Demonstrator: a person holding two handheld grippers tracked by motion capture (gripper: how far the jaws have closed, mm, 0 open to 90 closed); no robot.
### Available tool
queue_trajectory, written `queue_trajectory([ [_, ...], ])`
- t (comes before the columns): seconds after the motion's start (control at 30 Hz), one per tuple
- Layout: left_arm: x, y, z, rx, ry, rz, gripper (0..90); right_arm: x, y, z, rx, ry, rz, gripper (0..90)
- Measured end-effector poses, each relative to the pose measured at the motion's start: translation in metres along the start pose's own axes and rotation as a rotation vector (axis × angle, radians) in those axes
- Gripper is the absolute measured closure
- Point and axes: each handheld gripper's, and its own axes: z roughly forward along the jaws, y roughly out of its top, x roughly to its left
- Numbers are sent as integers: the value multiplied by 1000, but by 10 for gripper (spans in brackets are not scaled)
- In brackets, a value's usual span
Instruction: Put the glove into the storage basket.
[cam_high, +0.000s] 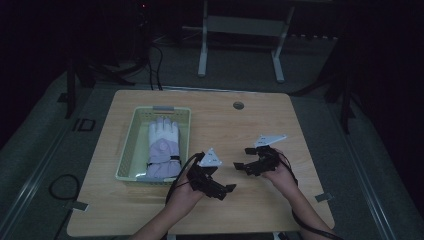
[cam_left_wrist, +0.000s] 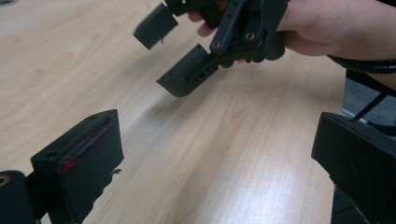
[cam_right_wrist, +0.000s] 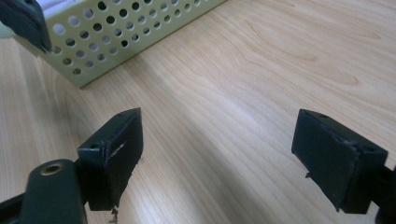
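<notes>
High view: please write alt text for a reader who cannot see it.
A person's left gripper and right gripper, both open and empty, hover over a light wooden table. To their left, a pale green perforated plastic basket holds a white and lilac glove.

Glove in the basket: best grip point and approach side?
Judging by the high view, grip the glove at its cuff, the end nearest the person, coming straight down from above. It lies flat, fingers pointing away, and the basket walls block any side approach. The left gripper is closer, open and empty over the table.
</notes>
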Motion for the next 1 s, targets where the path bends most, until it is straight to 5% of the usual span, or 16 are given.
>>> queue_trajectory([
  [0.57, -12, -20, 46, 90, -77, 16, 23, -13, -45, -23, -5, -42, -25, 150],
  [0.73, -13, -26, 54, 81, -95, 0, 23, -14, -54, -27, -3, -55, -33, 147],
  [1.0, -21, -34, 62, 69, -86, 30, 23, -11, -69, -37, -20, -97, -66, 146],
])
